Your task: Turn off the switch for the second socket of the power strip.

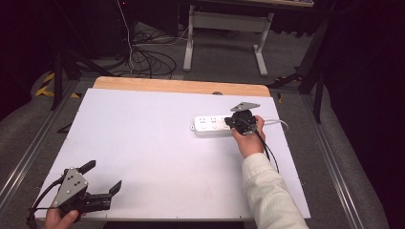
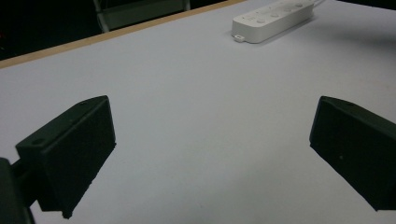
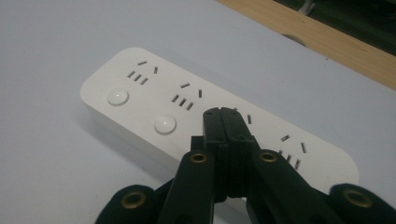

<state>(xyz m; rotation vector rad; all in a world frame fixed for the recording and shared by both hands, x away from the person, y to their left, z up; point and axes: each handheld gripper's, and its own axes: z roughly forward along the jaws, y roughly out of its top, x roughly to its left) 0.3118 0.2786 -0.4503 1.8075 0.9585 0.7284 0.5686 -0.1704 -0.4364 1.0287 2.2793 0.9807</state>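
Power strip (image 3: 205,121) of white plastic lies flat near the far right corner of the worktop (image 1: 157,143), its white cord running off toward the right edge. You see rounded ends, a row of slotted outlets and a round button beside each; no brand or lettering is readable. Your right gripper (image 3: 223,114) has its jaws pressed together over the strip, holding nothing. Your left gripper (image 1: 102,179) rests wide apart at the near left corner.

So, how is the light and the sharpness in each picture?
High view: white table brightly lit, surroundings dark, sharp enough. Left gripper view: near tongs soft, power strip clearer. Right gripper view: power strip sockets crisp, shut tongs cover part of it.
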